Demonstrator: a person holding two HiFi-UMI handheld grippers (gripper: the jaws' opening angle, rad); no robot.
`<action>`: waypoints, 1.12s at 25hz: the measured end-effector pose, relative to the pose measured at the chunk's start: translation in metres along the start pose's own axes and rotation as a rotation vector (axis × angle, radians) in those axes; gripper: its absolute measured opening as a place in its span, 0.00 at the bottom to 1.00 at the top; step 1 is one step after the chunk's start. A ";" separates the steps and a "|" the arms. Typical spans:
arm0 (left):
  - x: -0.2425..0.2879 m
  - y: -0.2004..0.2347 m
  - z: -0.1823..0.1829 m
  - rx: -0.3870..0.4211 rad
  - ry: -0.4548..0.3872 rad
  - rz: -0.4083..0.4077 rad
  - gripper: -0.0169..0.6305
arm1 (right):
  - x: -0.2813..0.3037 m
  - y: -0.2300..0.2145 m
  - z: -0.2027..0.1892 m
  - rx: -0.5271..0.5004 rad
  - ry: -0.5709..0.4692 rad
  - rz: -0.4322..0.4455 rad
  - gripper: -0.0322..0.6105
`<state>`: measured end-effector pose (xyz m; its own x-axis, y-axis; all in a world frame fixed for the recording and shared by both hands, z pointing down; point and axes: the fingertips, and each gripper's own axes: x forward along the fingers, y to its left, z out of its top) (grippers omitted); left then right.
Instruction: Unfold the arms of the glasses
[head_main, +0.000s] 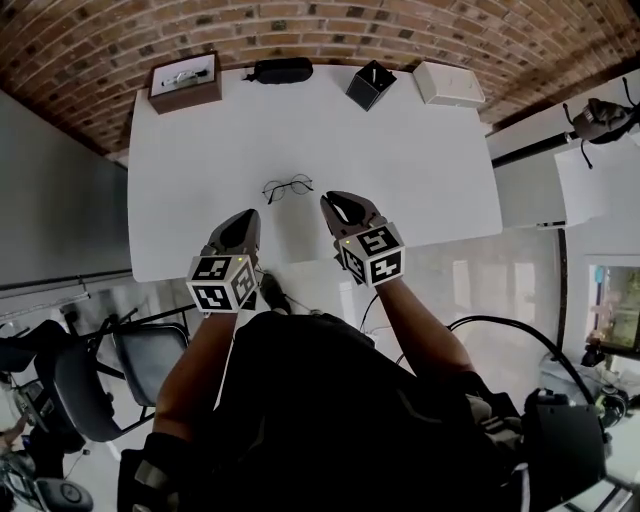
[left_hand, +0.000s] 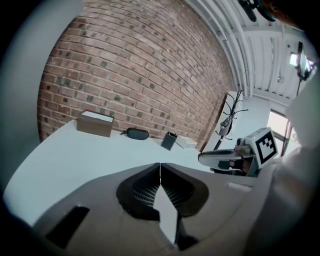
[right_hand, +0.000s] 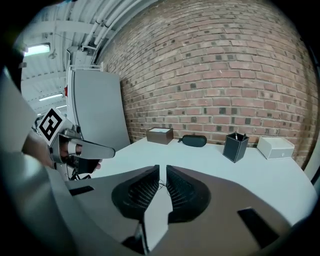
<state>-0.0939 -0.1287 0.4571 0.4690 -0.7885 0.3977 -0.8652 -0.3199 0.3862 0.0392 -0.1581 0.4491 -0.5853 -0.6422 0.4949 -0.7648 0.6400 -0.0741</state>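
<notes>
A pair of thin wire-framed round glasses (head_main: 288, 188) lies on the white table (head_main: 430, 170), near its front middle. My left gripper (head_main: 249, 215) is just short of them on the left, its jaws shut with nothing between them. Close on the right of the glasses, my right gripper (head_main: 329, 201) is also shut and empty. In the left gripper view the tips (left_hand: 160, 165) meet above bare tabletop, and the right gripper (left_hand: 220, 157) shows at the right. In the right gripper view a thin bit of the glasses' wire (right_hand: 162, 183) shows behind the shut jaws (right_hand: 162, 169).
Along the table's far edge by the brick wall stand a brown box (head_main: 184, 81), a black glasses case (head_main: 283, 70), a black pen holder (head_main: 370, 84) and a white box (head_main: 448, 83). A chair (head_main: 90, 385) is at the lower left, beside the person.
</notes>
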 end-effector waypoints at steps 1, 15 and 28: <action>0.004 0.002 -0.002 0.006 0.015 -0.004 0.04 | 0.005 -0.001 -0.003 0.005 0.009 -0.004 0.06; 0.064 0.032 -0.059 -0.026 0.199 0.023 0.18 | 0.060 -0.025 -0.061 0.004 0.187 -0.009 0.07; 0.108 0.055 -0.106 0.010 0.373 0.136 0.18 | 0.109 -0.041 -0.106 -0.001 0.313 0.103 0.14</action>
<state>-0.0724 -0.1756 0.6098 0.3806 -0.5796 0.7206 -0.9247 -0.2319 0.3019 0.0359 -0.2095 0.5978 -0.5480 -0.4137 0.7270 -0.7058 0.6951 -0.1366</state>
